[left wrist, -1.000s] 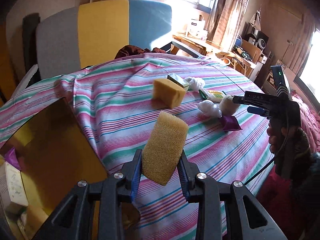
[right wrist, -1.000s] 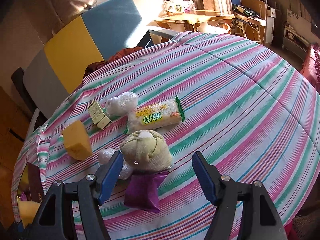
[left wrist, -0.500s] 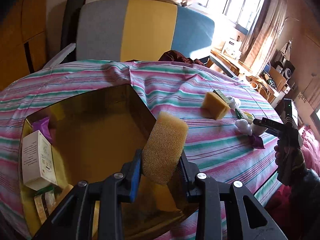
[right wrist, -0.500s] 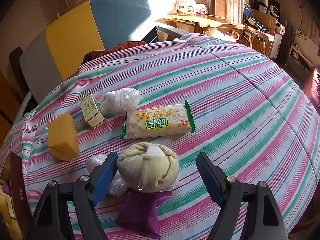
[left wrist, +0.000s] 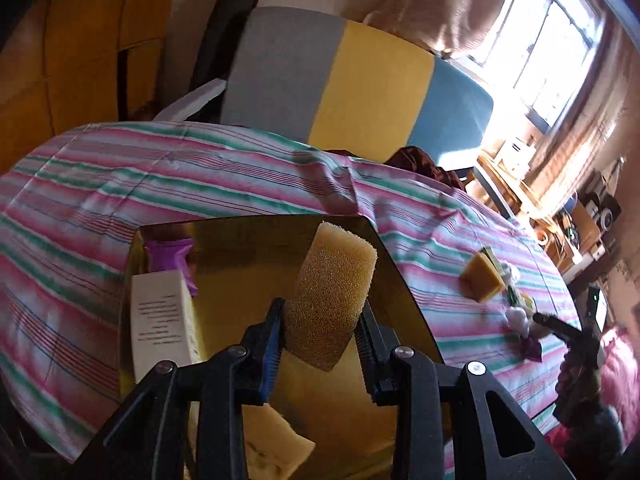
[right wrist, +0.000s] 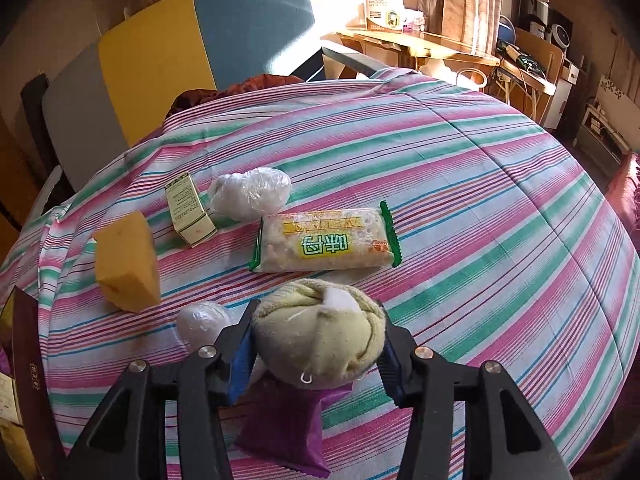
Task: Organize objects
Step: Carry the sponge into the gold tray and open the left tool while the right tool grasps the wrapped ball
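My left gripper is shut on a tan sponge and holds it over the open gold box at the table's left. The box holds a white carton, a purple packet and a yellow sponge. My right gripper is closed around a rolled yellow-green cloth ball that lies on a purple packet. A green-edged snack pack, a yellow sponge wedge, a small box and two white plastic-wrapped bundles lie beyond it.
The table has a pink, green and white striped cloth. A grey, yellow and blue chair stands behind it. The gold box's dark edge shows at the left of the right wrist view. A wooden desk with clutter stands at the back right.
My left gripper has carried the tan sponge left from over the cloth to over the gold box. My right gripper has closed its jaws from wide open onto the cloth ball.
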Action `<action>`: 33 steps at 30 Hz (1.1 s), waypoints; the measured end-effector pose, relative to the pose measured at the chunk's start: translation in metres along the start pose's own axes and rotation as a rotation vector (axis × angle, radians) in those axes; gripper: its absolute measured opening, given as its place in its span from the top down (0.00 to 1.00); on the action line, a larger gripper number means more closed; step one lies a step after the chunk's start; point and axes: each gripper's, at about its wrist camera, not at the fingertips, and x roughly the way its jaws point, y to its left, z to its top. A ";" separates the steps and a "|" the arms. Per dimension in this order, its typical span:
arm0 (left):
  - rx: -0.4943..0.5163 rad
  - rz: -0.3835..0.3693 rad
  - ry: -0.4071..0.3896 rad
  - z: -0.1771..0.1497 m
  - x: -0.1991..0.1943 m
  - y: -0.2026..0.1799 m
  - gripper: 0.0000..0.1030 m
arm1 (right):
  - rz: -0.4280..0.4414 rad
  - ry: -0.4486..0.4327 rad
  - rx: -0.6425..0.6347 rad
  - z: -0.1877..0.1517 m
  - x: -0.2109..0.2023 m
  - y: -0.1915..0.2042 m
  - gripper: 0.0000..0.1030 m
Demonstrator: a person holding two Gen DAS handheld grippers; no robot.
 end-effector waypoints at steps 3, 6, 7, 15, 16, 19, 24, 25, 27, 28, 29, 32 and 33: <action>-0.054 0.036 0.023 0.014 0.012 0.027 0.67 | -0.005 -0.040 -0.008 0.003 -0.011 0.001 0.49; -0.046 0.062 0.045 0.021 0.030 0.034 0.67 | -0.005 -0.055 -0.016 0.004 -0.013 0.002 0.49; -0.034 0.089 0.046 0.023 0.037 0.035 0.67 | -0.003 -0.057 -0.019 0.005 -0.013 0.003 0.49; -0.018 0.246 0.140 0.029 0.101 0.051 0.65 | 0.010 -0.069 -0.023 0.007 -0.015 0.002 0.49; -0.015 0.270 0.155 0.030 0.108 0.053 0.65 | 0.010 -0.070 -0.028 0.007 -0.015 0.003 0.49; -0.008 0.310 0.145 0.031 0.115 0.054 0.59 | 0.013 -0.075 -0.035 0.007 -0.016 0.004 0.49; 0.018 0.328 0.112 0.032 0.105 0.050 0.43 | 0.015 -0.079 -0.026 0.007 -0.016 0.002 0.49; 0.028 0.333 0.097 0.032 0.101 0.049 0.42 | 0.016 -0.079 -0.024 0.007 -0.017 0.002 0.49; 0.055 0.352 0.076 0.032 0.093 0.045 0.41 | 0.016 -0.080 -0.025 0.006 -0.017 0.003 0.49; 0.063 0.356 0.064 0.031 0.087 0.044 0.41 | 0.015 -0.080 -0.026 0.006 -0.017 0.003 0.49; 0.072 0.360 0.050 0.030 0.082 0.041 0.41 | 0.016 -0.079 -0.025 0.006 -0.017 0.003 0.49; 0.103 0.369 0.004 0.023 0.059 0.032 0.41 | 0.014 -0.080 -0.021 0.005 -0.017 0.002 0.49; 0.111 0.371 -0.011 0.018 0.052 0.029 0.41 | 0.013 -0.080 -0.018 0.005 -0.017 0.001 0.49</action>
